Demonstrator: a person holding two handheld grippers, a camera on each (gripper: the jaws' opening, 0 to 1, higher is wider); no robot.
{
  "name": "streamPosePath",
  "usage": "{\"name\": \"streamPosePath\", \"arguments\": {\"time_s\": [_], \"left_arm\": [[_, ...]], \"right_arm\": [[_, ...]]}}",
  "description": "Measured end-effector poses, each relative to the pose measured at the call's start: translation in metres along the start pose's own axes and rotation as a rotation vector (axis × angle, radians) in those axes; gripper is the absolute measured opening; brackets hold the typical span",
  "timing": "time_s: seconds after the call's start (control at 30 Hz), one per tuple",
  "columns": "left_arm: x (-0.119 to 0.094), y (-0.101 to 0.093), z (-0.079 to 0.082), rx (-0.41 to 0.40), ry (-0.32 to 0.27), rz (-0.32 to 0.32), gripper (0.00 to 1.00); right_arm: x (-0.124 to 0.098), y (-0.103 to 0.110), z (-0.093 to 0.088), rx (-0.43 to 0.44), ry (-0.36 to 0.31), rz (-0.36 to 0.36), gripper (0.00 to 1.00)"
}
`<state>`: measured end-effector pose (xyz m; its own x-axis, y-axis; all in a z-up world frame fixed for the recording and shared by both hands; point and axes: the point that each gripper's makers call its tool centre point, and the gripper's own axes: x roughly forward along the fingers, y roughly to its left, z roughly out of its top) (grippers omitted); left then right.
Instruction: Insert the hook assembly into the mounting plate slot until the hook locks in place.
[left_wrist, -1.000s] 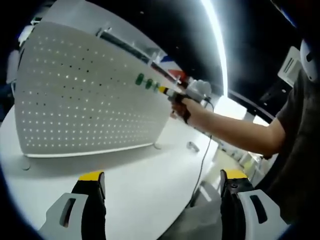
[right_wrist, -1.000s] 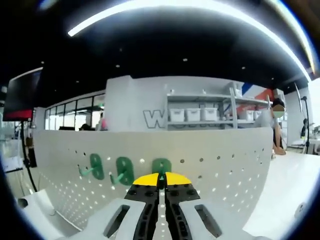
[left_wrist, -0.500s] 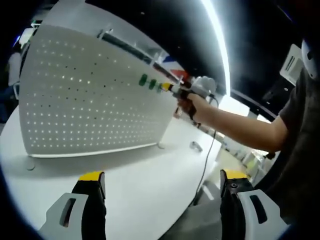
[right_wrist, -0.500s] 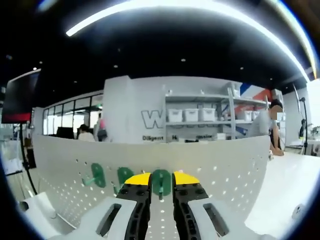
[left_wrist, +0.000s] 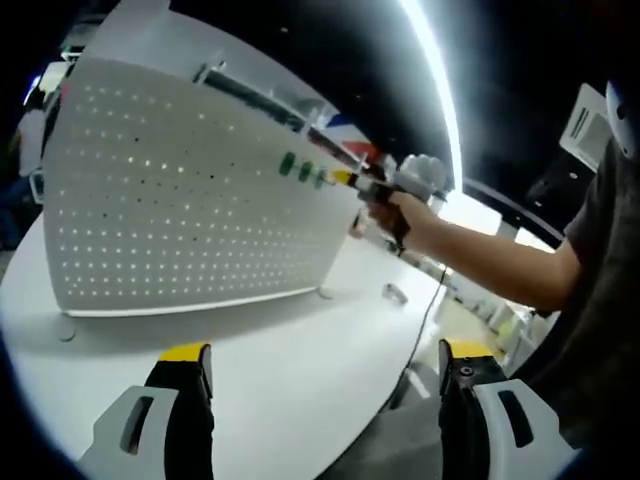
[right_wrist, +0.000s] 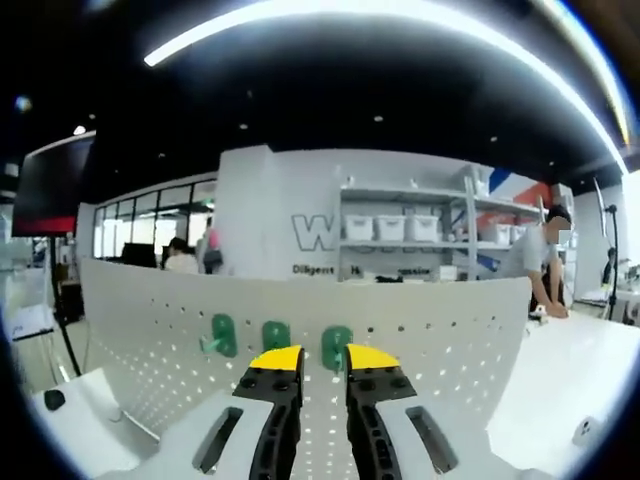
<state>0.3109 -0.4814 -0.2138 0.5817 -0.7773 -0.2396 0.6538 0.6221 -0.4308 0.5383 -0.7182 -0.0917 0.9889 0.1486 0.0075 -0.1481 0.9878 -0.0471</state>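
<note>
In the right gripper view, three green hooks sit in a row on the white perforated mounting plate (right_wrist: 420, 330), near its top edge. From left to right, the first hook (right_wrist: 221, 335) has a prong that sticks out toward the left and the camera, the second hook (right_wrist: 275, 336) shows mostly its oval base, and the third hook (right_wrist: 337, 345) stands just above the gap between the jaws; each oval base has its long axis upright on the plate. The prongs of the second and third hooks are hard to make out. The right gripper (right_wrist: 322, 358) has its yellow-tipped jaws a little apart and holds nothing; the tips are just below the third hook, and I cannot tell if they touch it. In the left gripper view, the mounting plate (left_wrist: 170, 190) stands upright on a white table (left_wrist: 290, 370), and the three hooks look like small green dots. The right gripper (left_wrist: 350, 178) is at the last dot, held by a person's hand (left_wrist: 395, 210). The left gripper (left_wrist: 325, 360) is wide open and empty, above the table.
</note>
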Motion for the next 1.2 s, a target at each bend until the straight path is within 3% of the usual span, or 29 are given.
{"name": "streamPosePath", "arguments": {"time_s": [0.63, 0.93, 1.2], "left_arm": [[-0.012, 0.002, -0.009, -0.007, 0.007, 0.022, 0.95], [-0.015, 0.006, -0.016, -0.012, 0.019, 0.036, 0.95], [-0.019, 0.014, -0.019, -0.016, 0.033, 0.06, 0.94]], "right_arm": [[-0.049, 0.035, -0.056, -0.018, 0.129, 0.076, 0.14], [-0.068, 0.068, -0.095, -0.046, 0.204, 0.165, 0.14], [-0.092, 0.098, -0.138, -0.009, 0.307, 0.235, 0.15]]}}
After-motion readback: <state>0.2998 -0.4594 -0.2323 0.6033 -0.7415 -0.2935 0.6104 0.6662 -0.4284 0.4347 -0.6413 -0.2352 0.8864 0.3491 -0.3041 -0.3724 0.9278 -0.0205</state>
